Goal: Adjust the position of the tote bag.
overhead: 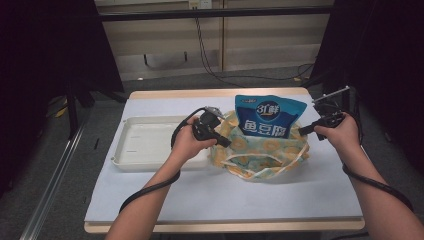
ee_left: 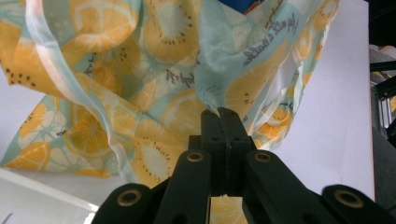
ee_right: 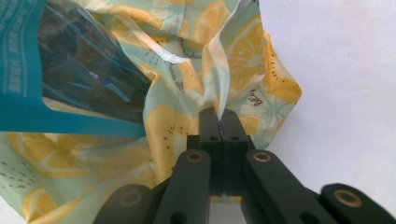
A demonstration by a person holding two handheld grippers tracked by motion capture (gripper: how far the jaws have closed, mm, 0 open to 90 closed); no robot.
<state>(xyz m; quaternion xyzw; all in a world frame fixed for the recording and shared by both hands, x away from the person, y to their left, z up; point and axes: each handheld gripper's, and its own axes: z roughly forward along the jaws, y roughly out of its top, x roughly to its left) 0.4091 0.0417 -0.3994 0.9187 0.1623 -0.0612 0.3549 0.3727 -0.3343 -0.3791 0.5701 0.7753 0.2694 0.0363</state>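
A cloth bag [overhead: 260, 152] printed with orange and lemon slices on pale green sits mid-table with a blue snack packet [overhead: 269, 116] standing upright inside it. My left gripper [overhead: 226, 142] pinches the bag's left rim; in the left gripper view its black jaws [ee_left: 219, 112] are shut on a fold of the bag [ee_left: 154, 70]. At the bag's right rim, my right gripper [overhead: 303, 131] is shut on the fabric too; in the right gripper view its tips [ee_right: 218, 112] clamp the bag's edge [ee_right: 243, 56], with the blue packet [ee_right: 70, 70] at left.
A shallow white tray [overhead: 150, 142] lies left of the bag on the white-covered table [overhead: 225, 195]. The bag's white ribbon handles [overhead: 255, 165] hang at its front. Dark curtains and metal frames flank the table; cables run along the floor behind.
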